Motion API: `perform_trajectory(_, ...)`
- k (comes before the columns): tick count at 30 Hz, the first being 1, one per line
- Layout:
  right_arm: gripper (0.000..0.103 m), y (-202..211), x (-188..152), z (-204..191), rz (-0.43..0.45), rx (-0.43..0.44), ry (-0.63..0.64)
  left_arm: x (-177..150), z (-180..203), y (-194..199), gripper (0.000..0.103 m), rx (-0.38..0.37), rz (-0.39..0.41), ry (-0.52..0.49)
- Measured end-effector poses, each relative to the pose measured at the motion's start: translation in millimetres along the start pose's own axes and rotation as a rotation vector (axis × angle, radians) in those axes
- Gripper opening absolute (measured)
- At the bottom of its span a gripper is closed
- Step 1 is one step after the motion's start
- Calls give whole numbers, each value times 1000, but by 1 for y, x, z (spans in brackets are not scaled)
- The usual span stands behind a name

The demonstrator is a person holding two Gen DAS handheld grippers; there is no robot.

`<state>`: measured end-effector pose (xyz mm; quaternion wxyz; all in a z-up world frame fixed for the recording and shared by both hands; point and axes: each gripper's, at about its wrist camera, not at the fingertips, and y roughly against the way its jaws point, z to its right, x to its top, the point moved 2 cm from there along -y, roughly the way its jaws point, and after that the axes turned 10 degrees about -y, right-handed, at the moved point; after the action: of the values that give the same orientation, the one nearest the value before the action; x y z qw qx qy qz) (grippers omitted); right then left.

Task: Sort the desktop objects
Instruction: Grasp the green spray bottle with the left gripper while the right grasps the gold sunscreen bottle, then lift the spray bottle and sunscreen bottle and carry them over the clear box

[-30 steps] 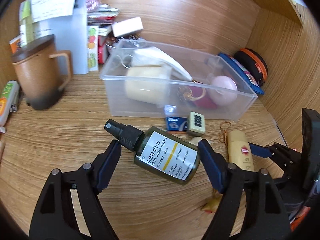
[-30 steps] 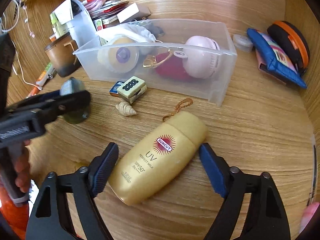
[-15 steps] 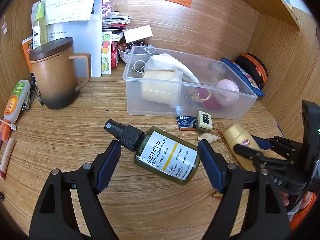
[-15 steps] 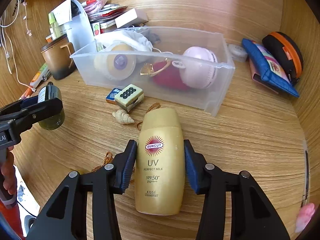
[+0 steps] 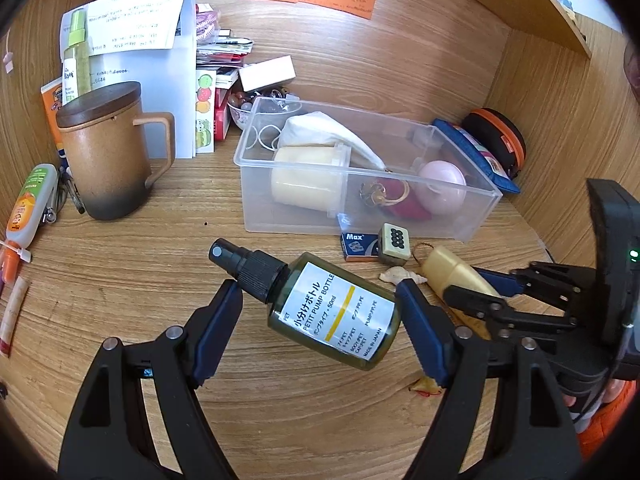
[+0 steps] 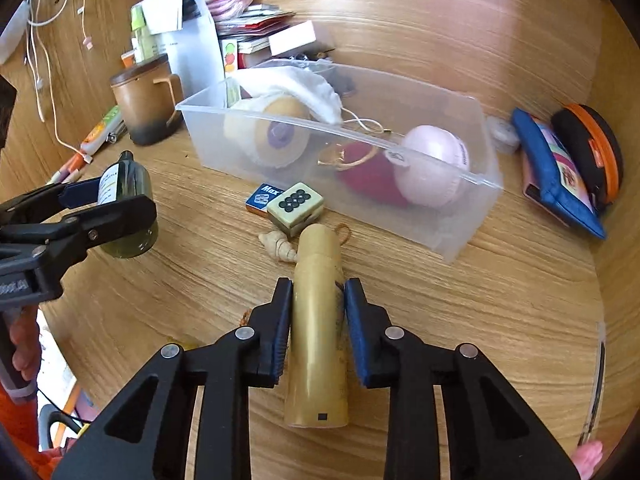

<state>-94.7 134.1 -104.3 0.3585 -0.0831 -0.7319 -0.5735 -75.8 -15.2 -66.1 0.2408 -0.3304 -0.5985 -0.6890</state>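
Observation:
My left gripper is shut on a dark green pump bottle with a white label and black spray cap, held above the desk; it also shows in the right wrist view. My right gripper is shut on a gold sunscreen bottle, turned onto its narrow side and lifted, cap pointing forward. That bottle shows in the left wrist view. A clear plastic bin ahead holds a cream jar, white cloth, red pouch and pink round case.
A mahjong tile, a blue Max staple box and a seashell lie before the bin. A brown lidded mug stands left. Papers and packets crowd the back. A blue pouch and an orange-rimmed case sit right.
My right gripper closed on the gold sunscreen bottle, lifted it and rolled it onto its side. My left gripper drew back and up with the pump bottle held.

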Motion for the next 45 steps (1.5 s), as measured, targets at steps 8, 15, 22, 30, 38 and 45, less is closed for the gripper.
perform_trajectory(8,24,-13,0,1,-8,18,-6,-1,2,1,78,14,-4,-2)
perform_trajectory(15,24,4,7,8,16,37,-38,9,6,9,78,25,24,-17)
perform_trajectory(22,24,35,21,19,95,68,-80,20,7,16,78,37,51,-27)
perform_trajectory(30,24,57,34,25,172,109,-107,33,12,23,78,52,75,-50)
perform_trajectory(38,24,73,49,21,222,117,-76,53,12,27,78,73,108,-69)
perform_trajectory(45,24,89,65,22,273,135,-68,74,14,34,78,98,142,-106)
